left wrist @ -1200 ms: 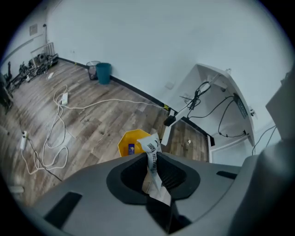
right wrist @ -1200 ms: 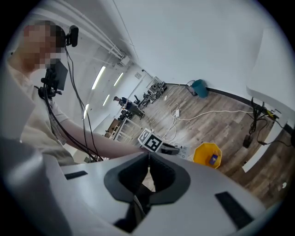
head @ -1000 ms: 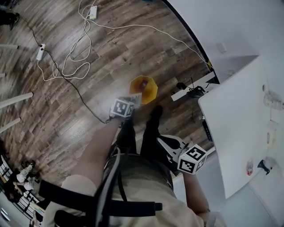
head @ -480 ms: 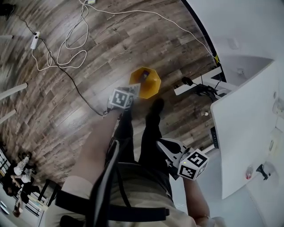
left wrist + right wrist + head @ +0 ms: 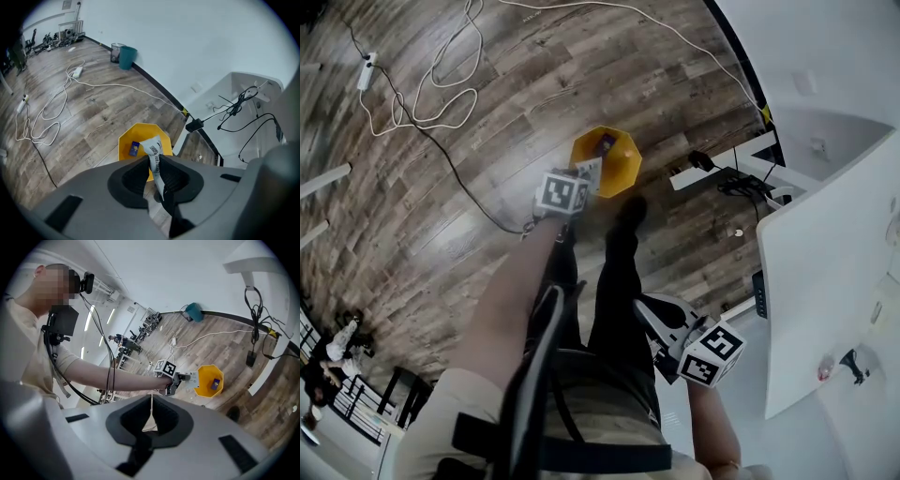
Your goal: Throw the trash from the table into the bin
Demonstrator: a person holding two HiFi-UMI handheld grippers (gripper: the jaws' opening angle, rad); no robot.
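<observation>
A yellow bin point(image 5: 619, 173) stands on the wooden floor with a small blue item point(image 5: 134, 148) inside it. My left gripper point(image 5: 589, 176) hangs just above the bin's near rim, shut on a crumpled white wrapper point(image 5: 154, 151) that sticks out past the jaws over the bin point(image 5: 129, 140). My right gripper point(image 5: 641, 304) is held low by the person's right hip, jaws shut with nothing seen in them point(image 5: 151, 414). The right gripper view shows the left gripper point(image 5: 186, 377) and the wrapper point(image 5: 192, 379) at the edge of the bin point(image 5: 206, 376).
White cables point(image 5: 441, 94) and a power strip point(image 5: 366, 73) lie on the floor to the left. A white table point(image 5: 825, 272) stands at the right with black cables point(image 5: 727, 183) below it. The person's shoe point(image 5: 630, 211) is beside the bin. A teal bin point(image 5: 127, 57) stands by the far wall.
The left gripper has come down with the wrapper, closer to the yellow bin's rim. The right gripper has sunk a little beside the hip.
</observation>
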